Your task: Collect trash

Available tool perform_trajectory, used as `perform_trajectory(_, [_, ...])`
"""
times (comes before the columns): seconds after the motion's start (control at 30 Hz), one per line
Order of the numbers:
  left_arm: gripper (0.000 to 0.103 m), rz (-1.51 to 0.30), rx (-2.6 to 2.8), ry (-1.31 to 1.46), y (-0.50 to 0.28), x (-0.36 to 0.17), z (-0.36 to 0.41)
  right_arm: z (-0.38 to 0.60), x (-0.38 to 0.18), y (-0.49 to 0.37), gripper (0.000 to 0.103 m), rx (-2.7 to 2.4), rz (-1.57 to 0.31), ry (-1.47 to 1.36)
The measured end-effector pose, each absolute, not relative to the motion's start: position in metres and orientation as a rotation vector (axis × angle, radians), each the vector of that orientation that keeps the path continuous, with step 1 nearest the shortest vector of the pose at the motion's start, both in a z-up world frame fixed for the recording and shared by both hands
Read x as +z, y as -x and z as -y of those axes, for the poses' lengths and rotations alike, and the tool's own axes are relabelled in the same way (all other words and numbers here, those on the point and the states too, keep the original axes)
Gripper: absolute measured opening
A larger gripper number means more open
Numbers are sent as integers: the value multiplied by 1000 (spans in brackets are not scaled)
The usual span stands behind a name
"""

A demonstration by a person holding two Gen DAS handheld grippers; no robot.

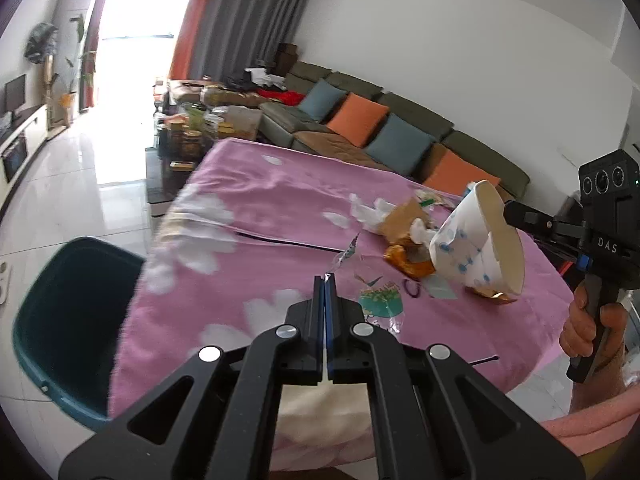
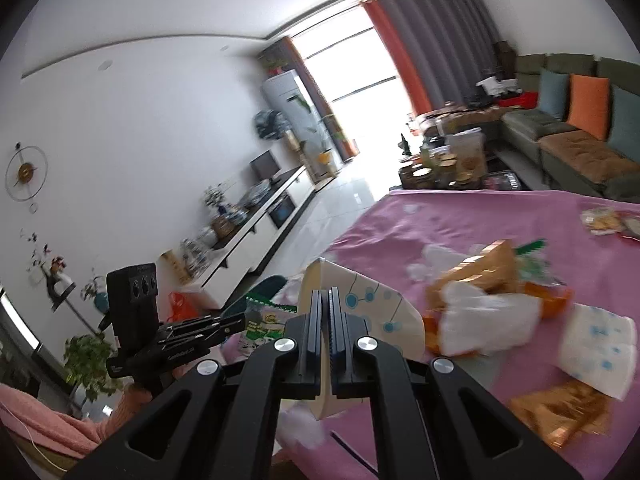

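Nearest the left lens: left gripper, jaws pressed together on the edge of a clear plastic snack wrapper, which trails onto the table near its front edge; pinching a corner probably lets the flimsy film lift free.
Right of that, above the table: right gripper, jaws clamped on the rim of a paper cup, white with blue dots, carried on its side off the cloth, likely bound for the bin.
Table: pink floral tablecloth covering it, hanging over the left edge.
Middle of the table, toward the right edge: remaining trash, namely crumpled white tissue, a torn brown cardboard piece, orange foil wrappers, a second dotted paper cup lying flat.
Floor off the left edge: teal waste bin, open-topped, close under the table so trash can be dropped in.
Far side: sofa with orange and blue cushions, beyond the table.
Progress: judged early, since most litter lies uncollected.
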State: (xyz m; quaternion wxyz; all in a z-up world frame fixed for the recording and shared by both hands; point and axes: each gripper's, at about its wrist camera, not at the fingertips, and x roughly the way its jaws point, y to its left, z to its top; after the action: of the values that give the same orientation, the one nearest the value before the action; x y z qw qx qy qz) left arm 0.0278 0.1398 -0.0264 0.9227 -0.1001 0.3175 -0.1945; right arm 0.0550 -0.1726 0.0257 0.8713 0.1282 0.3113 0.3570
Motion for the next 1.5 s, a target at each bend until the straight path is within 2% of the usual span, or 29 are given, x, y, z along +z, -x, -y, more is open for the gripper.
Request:
perform_trajectory(0.83, [1, -592, 40, 330, 3, -21, -302, -17, 24, -115, 2, 1188, -714, -222])
perform_trajectory(1.5, [1, -702, 131, 372, -32, -69, -321, -96, -28, -143, 2, 1188, -889, -210])
